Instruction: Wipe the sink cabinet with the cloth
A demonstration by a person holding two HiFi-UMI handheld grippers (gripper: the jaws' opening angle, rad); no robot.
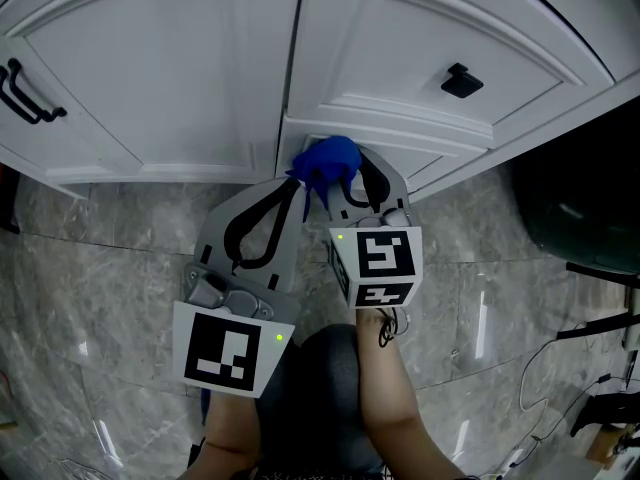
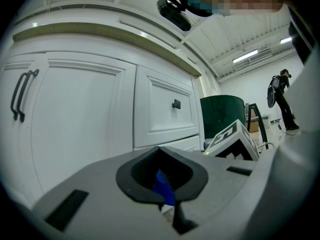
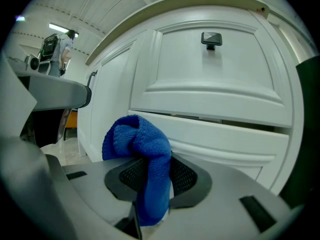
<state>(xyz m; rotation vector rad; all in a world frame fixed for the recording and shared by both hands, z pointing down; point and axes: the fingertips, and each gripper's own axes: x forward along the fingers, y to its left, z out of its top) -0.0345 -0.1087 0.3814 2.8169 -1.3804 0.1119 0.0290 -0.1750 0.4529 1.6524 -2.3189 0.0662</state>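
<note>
One cloth [image 3: 142, 149], blue and bunched into a lump, was clamped in my right gripper [image 1: 358, 183]. Its jaws were closed on the fabric, with the bulk of it bulging above the pads and a tail hanging down through the slit between them. My left gripper [image 1: 293, 190] lay just beside it, tip to tip, with its jaws drawn almost together. A thin strip of the same blue showed in the narrow gap between its pads (only a sliver, seen from that gripper's own view).

The cloth sat low on the sink cabinet [image 1: 180, 88], close up against the white panel under the drawer front [image 1: 430, 38] and just right of the seam where the tall door meets the drawer column. I could not tell whether it actually touched the panel. A black knob [image 1: 461, 80] stood on the drawer front above it, and a black bar handle [image 1: 25, 98] was at the far left edge of the door.

Below the cabinet's bottom edge spread grey marbled floor [image 1: 100, 268]. A dark green bin [image 1: 580, 208] stood off to the right of the cabinet, with loose cables [image 1: 560, 368] on the floor near it.
</note>
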